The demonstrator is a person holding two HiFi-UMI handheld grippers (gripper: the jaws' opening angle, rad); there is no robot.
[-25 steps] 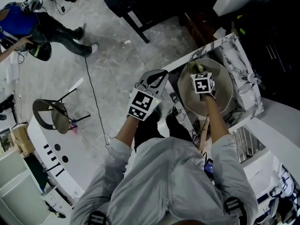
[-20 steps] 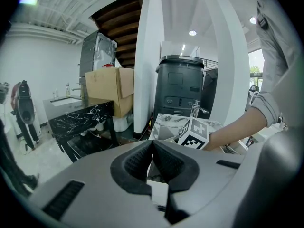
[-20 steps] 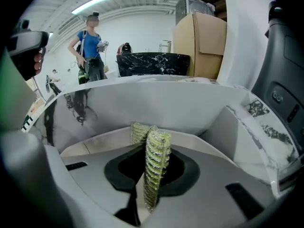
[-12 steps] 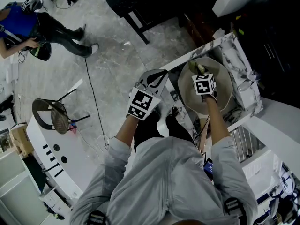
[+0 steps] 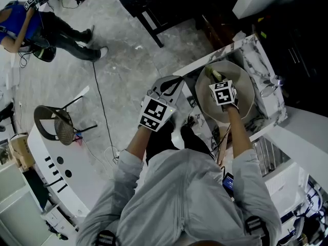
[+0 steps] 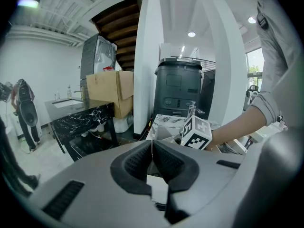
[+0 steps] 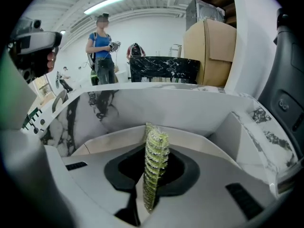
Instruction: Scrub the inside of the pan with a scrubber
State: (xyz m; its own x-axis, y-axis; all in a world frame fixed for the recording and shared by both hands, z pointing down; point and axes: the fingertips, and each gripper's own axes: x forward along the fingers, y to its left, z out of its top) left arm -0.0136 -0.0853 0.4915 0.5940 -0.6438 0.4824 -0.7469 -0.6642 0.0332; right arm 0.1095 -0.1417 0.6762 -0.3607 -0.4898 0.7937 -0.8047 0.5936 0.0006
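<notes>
1. Pan: round, pale beige, shallow pan (image 5: 245, 97). It sits inside a white, grey-veined marble-look basin (image 5: 260, 60) at the person's right front. In the right gripper view its inner wall (image 7: 102, 144) curves just beyond the jaws.

2. Scrubber: yellow-green mesh scrubber (image 5: 214, 74), over the far left part of the pan's inside. In the right gripper view it (image 7: 154, 146) stands on edge, thin side to the camera. Its long axis runs in line with the jaws and its free end points toward the pan's far wall.

3. Right gripper (image 5: 218, 80): its jaws are clamped on the scrubber (image 7: 153, 169). The marker cube and the grey-sleeved forearm (image 5: 240, 137) cover the middle and near side of the pan in the head view.

4. Left gripper (image 5: 172, 84): held outside the basin, to the pan's left and well apart from it. Its jaws are pressed together with nothing between them (image 6: 152, 148).

5. Surroundings, head view:
- a black mesh-seat chair (image 5: 55, 125) on the grey mottled floor
- a thin black cable (image 5: 100, 99) trailing across the floor
- a person in a blue top (image 5: 23, 19) at upper left
- a dark table (image 5: 148, 4) at top

6. Surroundings, gripper views:
- a brown cardboard box (image 6: 114, 91)
- a dark grey bin (image 6: 178, 91)
- a white pillar (image 6: 148, 56)
- a black marble-topped counter (image 7: 161, 70)
- the basin's white wall (image 7: 156, 106), which rises behind the pan and blocks the floor beyond
</notes>
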